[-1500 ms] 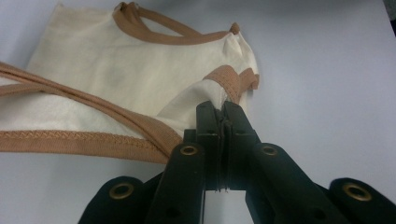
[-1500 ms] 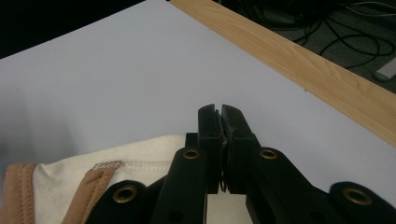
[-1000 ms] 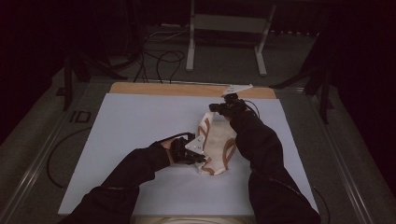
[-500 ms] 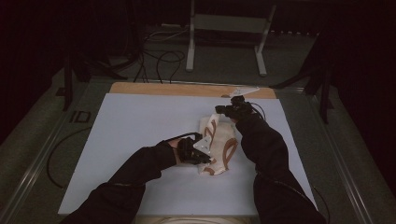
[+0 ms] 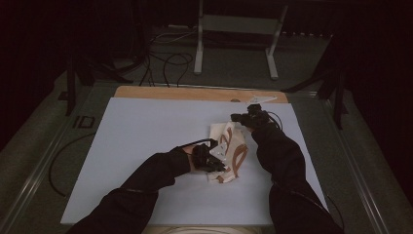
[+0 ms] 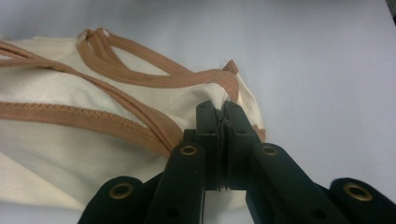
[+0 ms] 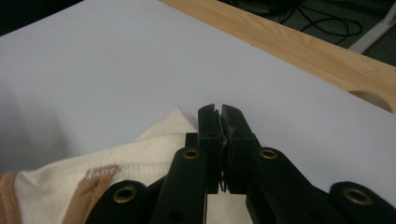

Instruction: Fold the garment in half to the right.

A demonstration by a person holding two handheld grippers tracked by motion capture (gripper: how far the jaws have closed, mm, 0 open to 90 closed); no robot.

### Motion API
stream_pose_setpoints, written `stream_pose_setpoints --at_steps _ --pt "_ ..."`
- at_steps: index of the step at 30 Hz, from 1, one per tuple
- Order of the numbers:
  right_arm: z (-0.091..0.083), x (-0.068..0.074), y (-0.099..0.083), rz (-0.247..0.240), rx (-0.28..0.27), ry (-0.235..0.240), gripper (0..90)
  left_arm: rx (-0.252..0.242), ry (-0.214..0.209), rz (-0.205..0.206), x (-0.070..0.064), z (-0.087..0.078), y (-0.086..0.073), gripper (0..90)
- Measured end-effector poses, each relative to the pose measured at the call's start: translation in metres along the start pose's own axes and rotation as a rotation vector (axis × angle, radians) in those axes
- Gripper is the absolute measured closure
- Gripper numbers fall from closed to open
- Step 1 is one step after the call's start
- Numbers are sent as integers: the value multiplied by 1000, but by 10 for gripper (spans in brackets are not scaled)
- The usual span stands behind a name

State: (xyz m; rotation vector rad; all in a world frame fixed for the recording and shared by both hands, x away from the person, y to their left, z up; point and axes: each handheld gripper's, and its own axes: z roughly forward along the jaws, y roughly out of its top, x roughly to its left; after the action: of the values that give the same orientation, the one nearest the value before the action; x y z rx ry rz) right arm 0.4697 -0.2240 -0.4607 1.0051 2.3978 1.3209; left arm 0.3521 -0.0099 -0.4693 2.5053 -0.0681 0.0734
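Observation:
A cream cloth bag [image 5: 234, 152] with brown straps lies crumpled on the white table top [image 5: 146, 136], right of centre. My left gripper [image 5: 216, 163] is at its near left side. In the left gripper view the left gripper [image 6: 220, 109] is shut on a brown-trimmed edge of the bag [image 6: 70, 154]. My right gripper [image 5: 236, 117] is at the bag's far corner. In the right gripper view the right gripper [image 7: 219, 112] has its jaws pressed together over the cream fabric [image 7: 140, 154], which passes under and between them.
A wooden strip [image 5: 170, 92] runs along the table's far edge, also seen in the right gripper view as a wooden strip [image 7: 303, 51]. Behind it stand a metal frame [image 5: 234, 29] and loose cables [image 5: 165, 58] on the floor. White surface lies open to the left.
Both grippers have shifted a little to the right and nearer with the bag. The left one has closed in toward the right, and the bag is bunched narrower.

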Motion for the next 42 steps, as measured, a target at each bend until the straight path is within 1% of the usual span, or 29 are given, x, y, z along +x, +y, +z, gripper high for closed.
stream_pose_setpoints --at_steps 7,13,19,20,25,26,27,29,31,34,36,40,42 --pt "6 -8 -11 16 5 -5 881 -2 -9 -2 1 9 4 871" --pt "11 -12 -21 31 10 -3 880 2 -22 -7 0 17 4 871" --pt "15 -15 -28 37 14 -8 879 -2 -21 -15 0 25 3 870" --pt "16 -15 -29 44 18 -9 879 -4 -19 -19 0 26 2 870" --pt "20 -17 -35 46 29 -10 880 -12 -24 -35 0 30 0 868" --pt "20 -18 -36 56 27 -9 880 -13 -24 -36 0 31 0 868" --pt "21 -19 -37 55 31 -14 879 -13 -25 -37 0 31 0 868" --pt "21 -21 -39 62 28 -9 879 -12 -25 -35 0 32 0 866" --pt "22 -22 -41 57 28 -9 878 -11 -26 -41 0 33 0 866" --pt "23 -23 -43 67 33 -10 875 -6 -25 -37 0 34 1 864" --pt "22 -24 -44 70 25 -11 875 -7 -30 -44 0 35 1 863" --pt "21 -26 -46 75 26 -9 873 -6 -33 -48 1 37 1 863" --pt "21 -28 -49 78 39 -9 869 -7 -35 -53 1 37 1 857"
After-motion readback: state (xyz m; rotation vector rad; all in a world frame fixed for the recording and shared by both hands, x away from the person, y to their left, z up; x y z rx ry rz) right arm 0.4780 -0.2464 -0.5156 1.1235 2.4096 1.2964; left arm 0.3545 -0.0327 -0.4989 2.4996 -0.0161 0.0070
